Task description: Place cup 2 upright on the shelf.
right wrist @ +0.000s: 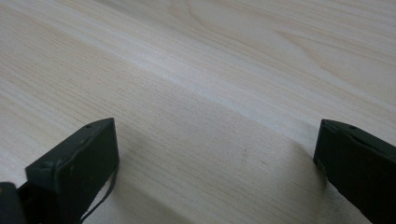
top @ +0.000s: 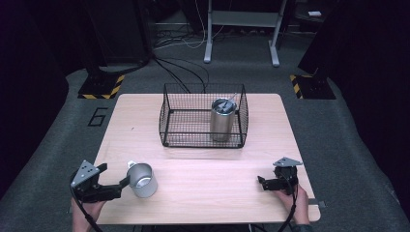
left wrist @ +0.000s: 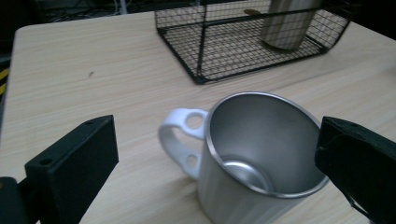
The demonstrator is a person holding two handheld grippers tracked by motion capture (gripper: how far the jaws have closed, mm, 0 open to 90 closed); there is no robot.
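While the left gripper [top: 124, 182] spreads its fingers wide around a steel mug [top: 142, 180], the right gripper [top: 261, 182] hovers wide-fingered above the wooden surface [top: 208, 188].

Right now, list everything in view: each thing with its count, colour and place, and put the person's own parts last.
Light wooden table: one, pale wood, centre of the high view.
Black wire basket: one, black, far middle of the table.
Tall brushed-steel tumbler with a lid: one, silver, upright inside the basket, right part.
Stainless-steel mug with a white handle: one, silver and white, upright at the near left, between the left gripper's open fingers.
Grey metal stand legs: two, grey, on the floor behind the table.
Yellow-and-black striped floor plates: two, at the far left and far right.
Left gripper: one, black, near left, open.
Right gripper: one, black, near right, open over bare table.
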